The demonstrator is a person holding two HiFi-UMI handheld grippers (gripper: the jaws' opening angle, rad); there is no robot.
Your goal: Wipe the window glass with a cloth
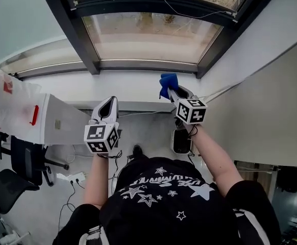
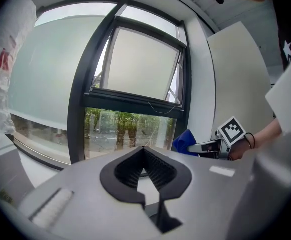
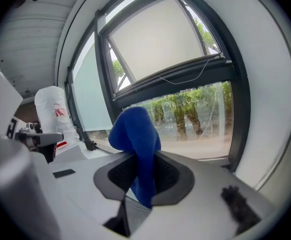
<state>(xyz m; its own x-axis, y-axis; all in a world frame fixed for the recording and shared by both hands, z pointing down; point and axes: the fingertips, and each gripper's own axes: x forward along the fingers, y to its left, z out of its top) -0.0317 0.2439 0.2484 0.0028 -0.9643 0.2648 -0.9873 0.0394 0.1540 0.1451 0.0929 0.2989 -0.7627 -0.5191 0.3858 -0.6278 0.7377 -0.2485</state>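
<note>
Dark-framed window glass [image 1: 151, 37] sits above a white sill [image 1: 113, 88].

Black-framed window [image 1: 148, 34], white walls [image 1: 271, 96]

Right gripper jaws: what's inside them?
A blue cloth is clamped in the right gripper: a bunched end sticks out past the jaws and a tail hangs below. The part pinched between the pads is covered.

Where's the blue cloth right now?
The blue cloth is pinched in the right tool, in front of the window glass, right of centre in the head view.
</note>
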